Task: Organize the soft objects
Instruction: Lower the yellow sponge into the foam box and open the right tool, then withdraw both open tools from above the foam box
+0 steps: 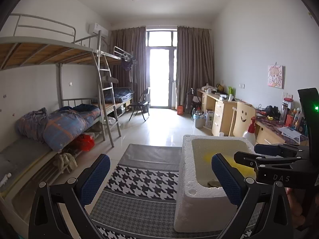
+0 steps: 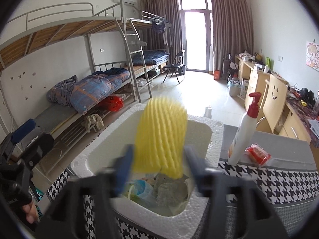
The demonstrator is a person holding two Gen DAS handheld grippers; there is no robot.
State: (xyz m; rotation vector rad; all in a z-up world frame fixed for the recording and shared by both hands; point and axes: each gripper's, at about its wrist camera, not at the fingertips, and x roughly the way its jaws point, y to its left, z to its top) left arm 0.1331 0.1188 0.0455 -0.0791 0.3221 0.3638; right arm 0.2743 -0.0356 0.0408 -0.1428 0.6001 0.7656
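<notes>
A white foam box (image 2: 79, 159) stands on a houndstooth-covered surface (image 2: 279, 183). Over its opening, a yellow foam net sleeve (image 2: 161, 135) sits blurred between the fingers of my right gripper (image 2: 159, 165), which is open, its pads not visibly pressing on the sleeve. Inside the box lie a grey spongy lump (image 2: 171, 189) and a pale blue packet (image 2: 141, 189). In the left wrist view, my left gripper (image 1: 160, 179) stands wide open and holds nothing, to the left of the foam box (image 1: 199, 199). The right gripper (image 1: 249, 153) reaches over the box there, with the yellow sleeve (image 1: 239, 164) below it.
A white pump bottle with a red top (image 2: 243, 131) and a red packet (image 2: 257, 153) stand on the cloth right of the box. Bunk beds (image 1: 59, 123) line the left wall, desks and a smiley-face chair (image 1: 243, 117) the right. Tiled floor runs between them.
</notes>
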